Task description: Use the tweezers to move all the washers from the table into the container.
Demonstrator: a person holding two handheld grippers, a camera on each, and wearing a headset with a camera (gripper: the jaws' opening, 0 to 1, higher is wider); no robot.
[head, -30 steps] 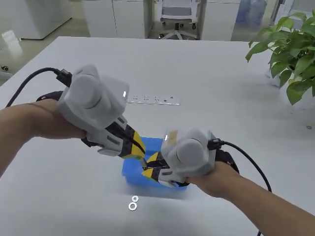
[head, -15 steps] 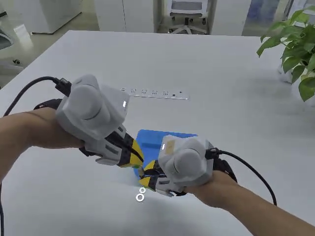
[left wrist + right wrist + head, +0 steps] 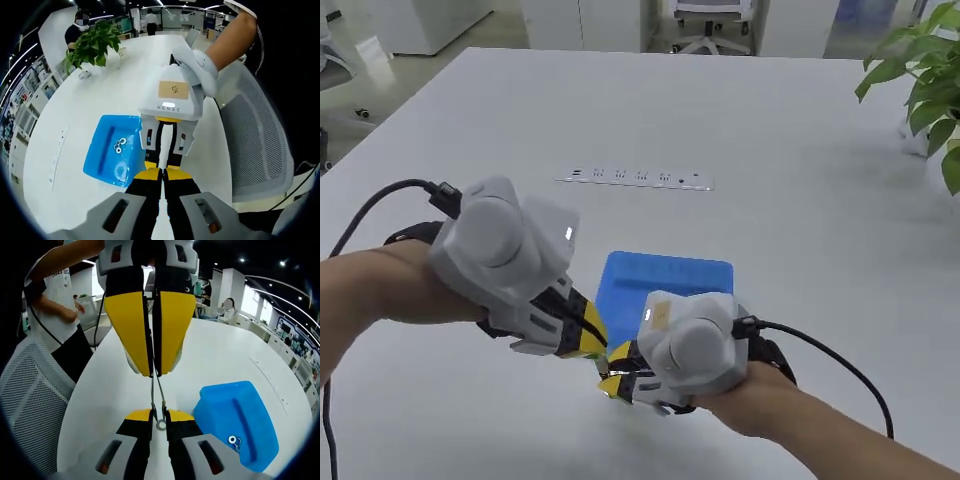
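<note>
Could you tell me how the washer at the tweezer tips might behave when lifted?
The washer looks small and thin, so probably light and stiff. Its shiny ring, at the fine tips of the tweezers, may slip out.

The left tongs [image 3: 592, 338] and right tongs [image 3: 617, 375] meet tip to tip just beside the blue container [image 3: 665, 280].

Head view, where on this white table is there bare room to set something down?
Bare white table runs between the white power strip and the blue plastic container, right of both toward the green plant, and along the far edge. It is crowded at the container's near edge, where the left gripper and right gripper meet.
</note>
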